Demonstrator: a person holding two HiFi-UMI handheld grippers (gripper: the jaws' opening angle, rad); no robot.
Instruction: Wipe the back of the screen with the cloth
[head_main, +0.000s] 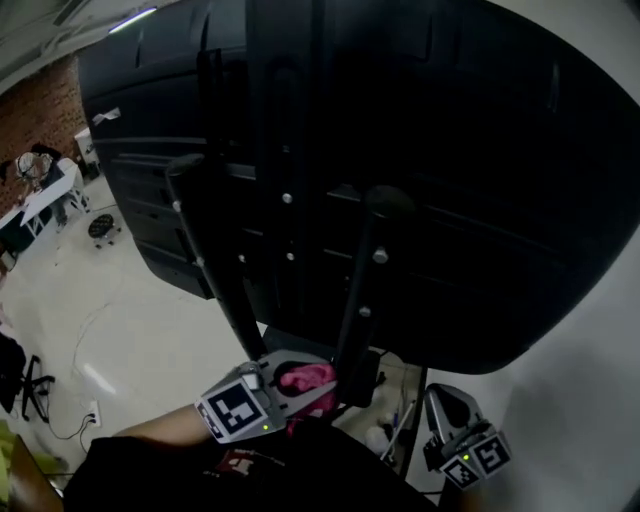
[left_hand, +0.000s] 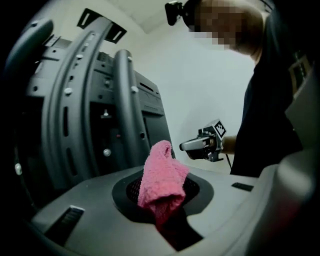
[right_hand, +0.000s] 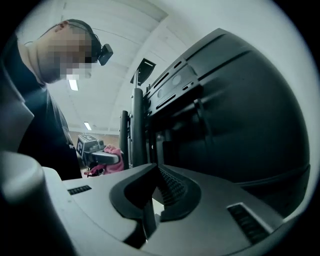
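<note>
Below you, in the head view, the back of the screen (head_main: 470, 150) fills most of the frame: a big, dark, curved shell with ribbed panels, carried on black stand posts (head_main: 352, 290) dotted with bolts. Your left gripper (head_main: 296, 384) sits at the foot of those posts, low and central. The cloth (head_main: 306, 377) shows as a small pink wad pinched at its tip, just beside the right-hand post. Your right gripper (head_main: 452, 425) hangs at lower right, apart from the screen, over the pale floor (head_main: 150, 320).

Along the left gripper view, you have the jaws clamped on the cloth (left_hand: 162, 177). It is a fluffy, looped-pile pink towel folded over on itself. It stands up out of the grip in a rounded hump and turns darker red where it sinks between the pads. Grey posts (left_hand: 125, 110) and the dark rear of the screen (left_hand: 150, 112) rise close behind it; whether the cloth touches them can't be told from here. Your right gripper (left_hand: 190, 145) floats beyond, in front of the white wall.

Along the right gripper view, your jaws are drawn together with nothing between them, one ridged pad face showing. The screen's back (right_hand: 240, 125) looms on the right. Your left gripper (right_hand: 112, 157) with its pink cloth (right_hand: 114, 165) sits small at left, beside a post.
</note>
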